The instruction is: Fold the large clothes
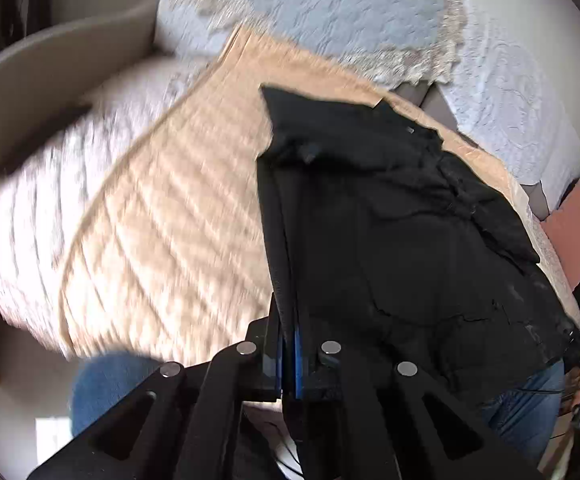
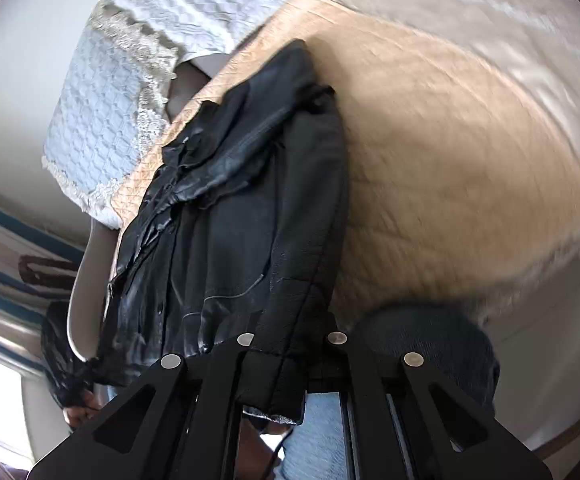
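Black leather, creased and faintly shiny, fills the middle of both wrist views: a jacket (image 1: 402, 216) lying on a peach quilted bedspread (image 1: 177, 208) spread over a bed, its near hem hanging off the bed's edge toward the person. The left tongs (image 1: 288, 354) are clenched on the jacket's left edge; a thin fold of the black material runs down between the two blue pads (image 1: 298, 360), which are pressed almost together with only the cloth between them. In the right wrist view the jacket (image 2: 249, 208) drapes over the same bedspread (image 2: 450, 168), and the right tongs (image 2: 285, 356) are pinched tight on a thick seamed edge, which passes between the black fingers and hangs out below them. The pads of the right tongs are hidden by the leather.

Beyond the jacket lie pale blue textured covers with lace trim (image 1: 330, 12). The person's blue jeans (image 1: 530, 412) show below the hem in the left view. The backgrounds of both views are blurred.
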The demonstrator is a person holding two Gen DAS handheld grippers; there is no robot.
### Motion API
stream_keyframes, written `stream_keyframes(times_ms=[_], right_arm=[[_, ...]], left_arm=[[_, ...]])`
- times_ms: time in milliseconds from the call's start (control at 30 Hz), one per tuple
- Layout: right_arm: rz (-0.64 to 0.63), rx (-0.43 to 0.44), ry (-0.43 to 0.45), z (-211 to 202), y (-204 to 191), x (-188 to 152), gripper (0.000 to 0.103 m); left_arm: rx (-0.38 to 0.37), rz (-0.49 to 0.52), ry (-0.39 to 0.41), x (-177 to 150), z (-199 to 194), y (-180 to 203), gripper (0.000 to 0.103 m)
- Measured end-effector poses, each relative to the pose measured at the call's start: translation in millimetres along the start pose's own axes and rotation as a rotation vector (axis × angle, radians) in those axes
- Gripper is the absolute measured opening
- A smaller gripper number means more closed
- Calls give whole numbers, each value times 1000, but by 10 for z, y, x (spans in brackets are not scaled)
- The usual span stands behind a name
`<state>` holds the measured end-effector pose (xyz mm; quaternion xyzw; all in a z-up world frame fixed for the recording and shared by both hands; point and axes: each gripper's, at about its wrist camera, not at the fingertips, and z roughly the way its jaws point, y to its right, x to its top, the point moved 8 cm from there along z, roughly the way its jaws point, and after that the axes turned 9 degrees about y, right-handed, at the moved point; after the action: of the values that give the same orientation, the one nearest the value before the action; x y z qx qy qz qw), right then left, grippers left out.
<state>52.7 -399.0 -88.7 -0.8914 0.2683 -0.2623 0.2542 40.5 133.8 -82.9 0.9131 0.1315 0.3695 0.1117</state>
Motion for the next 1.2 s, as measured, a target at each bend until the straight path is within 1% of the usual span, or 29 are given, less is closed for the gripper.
stream_keyframes(times_ms=[67, 167, 233, 367, 467, 533, 600, 667, 700, 733, 833, 933, 1000, 1033, 1067, 1100, 1133, 1167, 1200], right_arm=[[11, 16, 8, -29, -21, 11, 5], [-6, 45, 19, -62, -152, 91, 5], [-19, 70, 30, -89, -257, 155, 5], [-11, 155, 77, -138, -478, 365, 5], [-19, 200, 107, -133, -648, 639, 5], [-30, 231, 130, -89, -810, 912, 5], [-46, 237, 142, -41, -934, 1152, 5], [-56, 238, 148, 109, -1049, 1435, 5], [-55, 241, 147, 170, -1058, 1517, 5], [-48, 236, 141, 319, -1084, 1669, 6], [-17, 211, 127, 667, -1027, 1956, 6], [19, 142, 103, 1114, -867, 2183, 8], [29, 101, 68, 1442, -765, 2266, 16], [42, 68, 49, 1606, -693, 2286, 19], [46, 37, 34, 1746, -623, 2291, 27], [42, 17, 21, 1837, -574, 2292, 36], [31, -3, 3, 1915, -534, 2270, 42], [22, -13, 1, 1935, -519, 2260, 50], [9, 9, 19, 1888, -541, 2263, 53]], left_arm=[[-19, -42, 1, -43, 1, -29, 4], [-53, -53, 37, 31, -83, 42, 4], [-85, -59, 63, 136, -153, 92, 4], [-152, -91, 118, 402, -263, 172, 3], [-194, -118, 152, 636, -255, 217, 3], [-223, -146, 175, 854, -217, 248, 3], [-231, -152, 200, 1078, -148, 307, 3], [-232, -158, 215, 1310, -21, 373, 3], [-231, -164, 219, 1423, 58, 397, 3], [-229, -169, 222, 1518, 133, 424, 3], [-207, -201, 219, 1858, 507, 432, 3], [-166, -234, 199, 2031, 910, 364, 3], [-116, -260, 164, 2069, 1242, 285, 3], [-91, -251, 149, 2072, 1396, 252, 3], [-49, -244, 132, 2055, 1533, 209, 3], [-4, -236, 114, 2028, 1668, 150, 3], [13, -230, 91, 1998, 1774, 106, 3], [28, -231, 68, 1977, 1849, 62, 3], [45, -230, 52, 1958, 1880, 9, 3]])
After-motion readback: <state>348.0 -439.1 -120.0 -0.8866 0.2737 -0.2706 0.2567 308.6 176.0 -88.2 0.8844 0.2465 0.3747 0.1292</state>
